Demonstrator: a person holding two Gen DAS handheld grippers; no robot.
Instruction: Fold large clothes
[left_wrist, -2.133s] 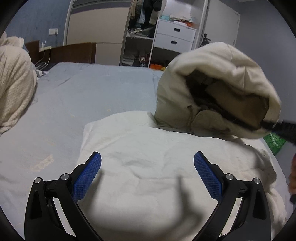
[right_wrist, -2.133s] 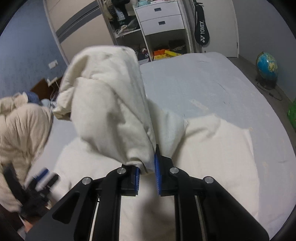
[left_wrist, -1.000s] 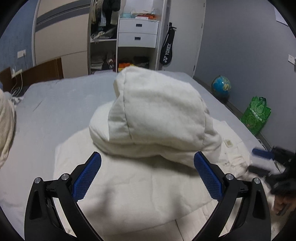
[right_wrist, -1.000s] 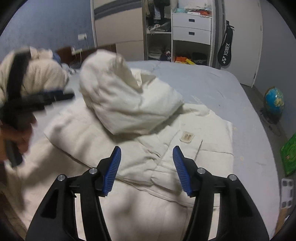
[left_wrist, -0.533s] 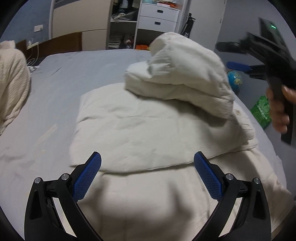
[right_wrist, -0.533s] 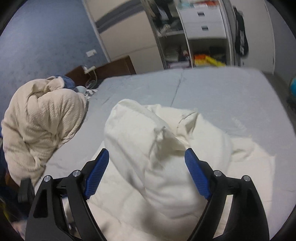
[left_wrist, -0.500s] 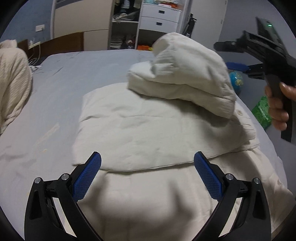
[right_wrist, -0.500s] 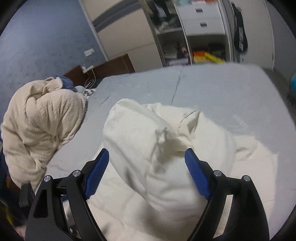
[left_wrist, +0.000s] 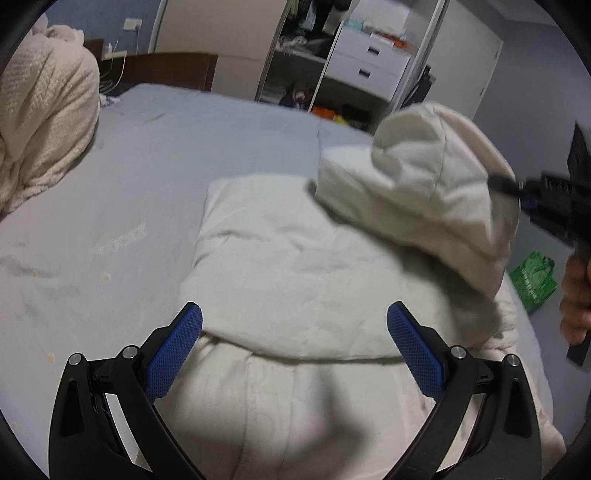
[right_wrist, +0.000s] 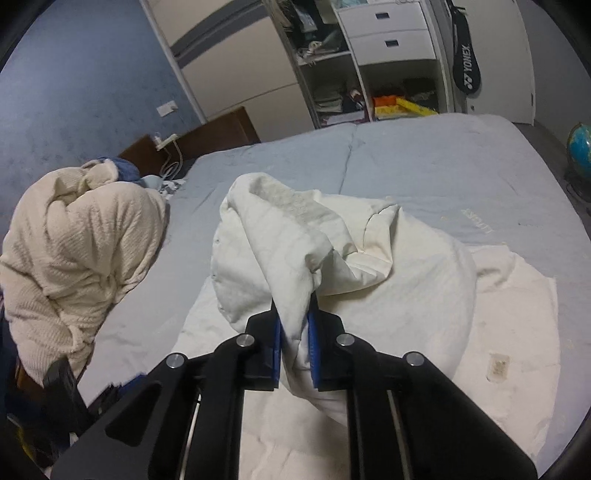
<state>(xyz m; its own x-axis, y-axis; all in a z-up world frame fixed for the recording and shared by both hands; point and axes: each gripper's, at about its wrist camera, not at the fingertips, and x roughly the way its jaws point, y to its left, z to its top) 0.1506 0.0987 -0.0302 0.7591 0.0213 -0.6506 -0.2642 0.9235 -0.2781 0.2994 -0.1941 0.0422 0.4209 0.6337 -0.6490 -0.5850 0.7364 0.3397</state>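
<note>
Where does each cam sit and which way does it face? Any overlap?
Left wrist: on the open left tongs, looking down over the cream coat on the bed; a hand shows at right.
Right wrist: on the right tongs, shut on the coat's hood, facing the wardrobe.
Shared: coat, bed, wardrobe, bundled blanket.

Left gripper (left_wrist: 294, 332): black angular frame, two fingers (left_wrist: 173, 354) faced with blue cross-hatched pads, round silver screw heads at the pivots, lower part of frame. Right gripper (right_wrist: 294, 341): same black frame, blue pads, four silver screws; thin metal rods run beneath the arms. Bare hand (left_wrist: 576, 295) at right edge, no sleeve visible.
</note>
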